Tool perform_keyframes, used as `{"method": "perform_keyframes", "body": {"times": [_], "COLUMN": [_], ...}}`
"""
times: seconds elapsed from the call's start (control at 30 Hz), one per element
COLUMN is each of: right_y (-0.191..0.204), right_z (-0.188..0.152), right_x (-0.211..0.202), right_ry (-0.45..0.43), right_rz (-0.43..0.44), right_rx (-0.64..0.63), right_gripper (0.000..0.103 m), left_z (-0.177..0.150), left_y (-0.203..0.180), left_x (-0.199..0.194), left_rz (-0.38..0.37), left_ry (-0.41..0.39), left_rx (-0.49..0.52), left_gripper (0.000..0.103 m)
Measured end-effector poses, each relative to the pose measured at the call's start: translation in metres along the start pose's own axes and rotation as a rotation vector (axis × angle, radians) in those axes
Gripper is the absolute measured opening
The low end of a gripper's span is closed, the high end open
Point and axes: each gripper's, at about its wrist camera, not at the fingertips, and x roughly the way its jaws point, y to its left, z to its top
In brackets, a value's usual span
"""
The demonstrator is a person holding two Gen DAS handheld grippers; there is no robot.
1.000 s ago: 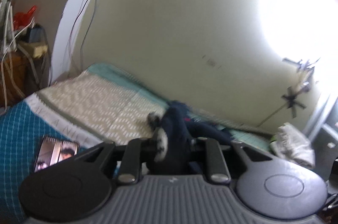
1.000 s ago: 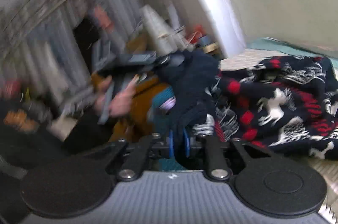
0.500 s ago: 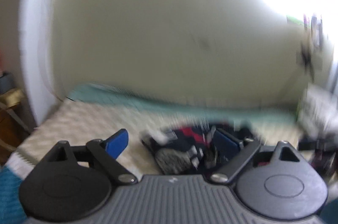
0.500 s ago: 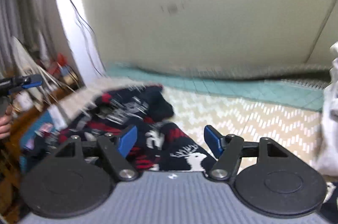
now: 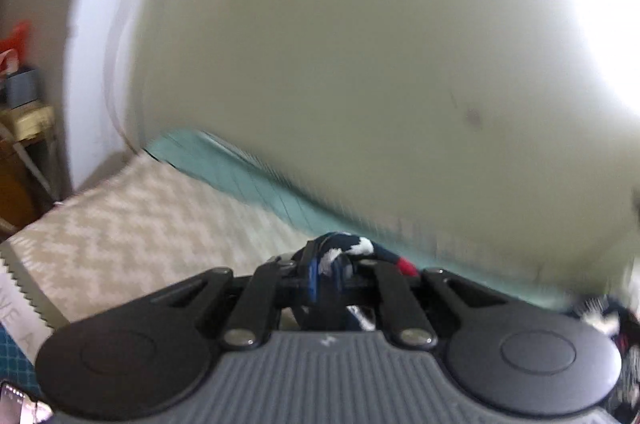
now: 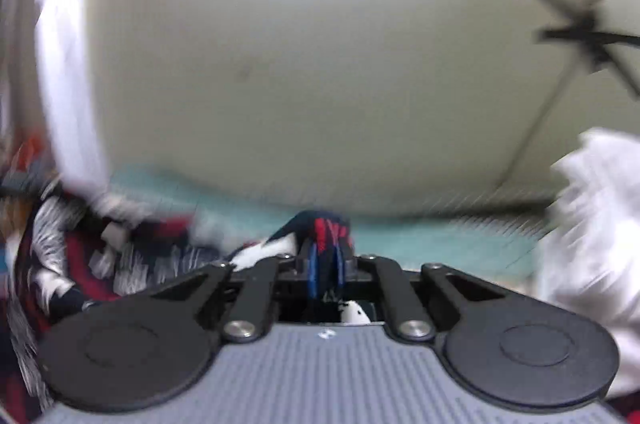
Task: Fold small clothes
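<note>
While both clamp garment (image 6: 320, 232) | L tool (image 5: 326, 274) | R tool (image 6: 326, 270) | white heap (image 6: 592, 224) R view only

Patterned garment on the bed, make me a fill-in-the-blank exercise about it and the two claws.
1. The left claw is shut on the ____.
2. The right claw grips the same garment, so both claws are ____.
3. The garment is dark blue with white and ____.

Missing words: garment; shut; red

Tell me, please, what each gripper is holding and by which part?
Both pinch the patterned navy garment: left gripper and right gripper each shut on a bunched fold; which part cannot be told.
</note>
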Motion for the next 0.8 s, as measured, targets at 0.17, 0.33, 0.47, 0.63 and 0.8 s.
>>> {"method": "perform_keyframes", "body": {"times": [0.17,0.33,0.47,0.63,0.8], "right_y": [-0.006,-0.001,-0.010,-0.008,-0.017], "right_z": [0.000,-0.034,-0.043,-0.065,-0.071], "right_x": [-0.006,0.011,-0.027,-0.076,-0.092], "right_ry": [-0.013,0.189,0.157,0.197,0.207], "right_rz": [-0.066,-0.088,0.003,0.213,0.242], "right_rx": [-0.041,-0.134,-0.023,0.044,0.099], "right_gripper": [0.001,0.003,0.048,0.071,0.068], "left_z": [-0.021,-0.068,-0.084,-0.097,-0.097], "left_y": [0.017,0.028,0.033,0.031,0.012], "left_x": [0.011,0.019,-0.012,-0.046,-0.074], "left_rz": [0.005,0.080,0.066,0.089,-0.002], "left_ry": [0.091,0.247,0.235,0.250,0.202], "left_rx": [-0.057,0.011,0.118,0.210,0.233], "left_gripper": [0.008,0.026,0.057,0.075,0.075]}}
